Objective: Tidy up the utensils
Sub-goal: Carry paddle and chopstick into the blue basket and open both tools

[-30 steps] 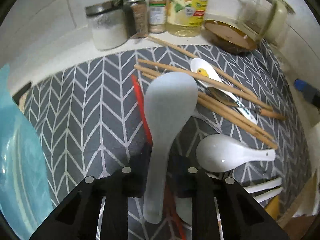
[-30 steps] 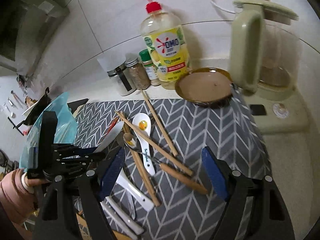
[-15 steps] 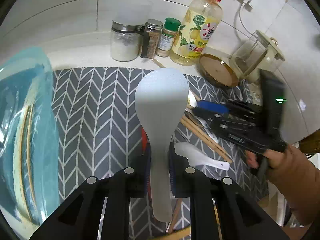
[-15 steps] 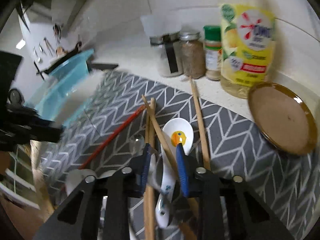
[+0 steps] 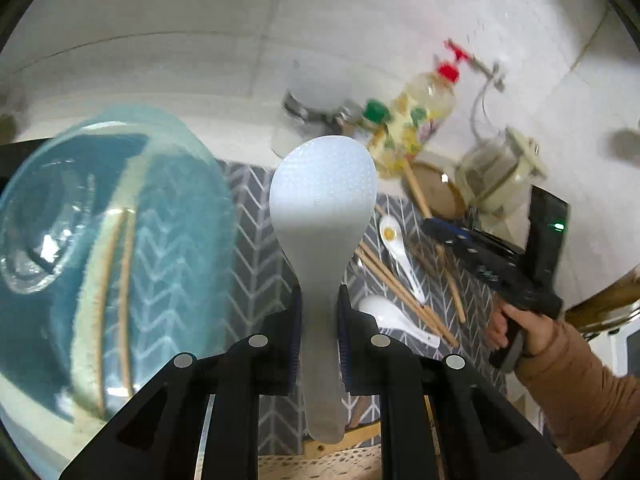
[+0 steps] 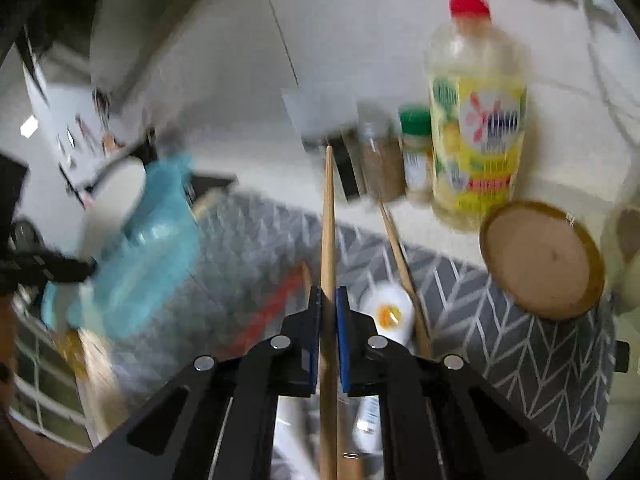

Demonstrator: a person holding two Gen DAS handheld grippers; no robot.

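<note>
Left hand-held gripper [image 5: 320,312] is clamped on a white rice paddle [image 5: 323,216], dimpled blade sticking up beyond its fingers. Right hand-held gripper [image 6: 328,308] is closing on a wooden chopstick [image 6: 328,232] running straight ahead between its pads. Spoons beyond on the grey chevron mat [image 6: 520,344] are blurry, and the chopstick's near end is cut off.

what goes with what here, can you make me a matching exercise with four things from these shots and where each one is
Things:
1. rice paddle
2. wooden chopstick
3. duck-print spoon
4. brown dish

Places:
A. lying on the grey mat
B. clamped in the left tool
C. beside the soap bottle
D. between the closing pads of the right tool

Pairs: 1-B, 2-D, 3-A, 4-C
</note>
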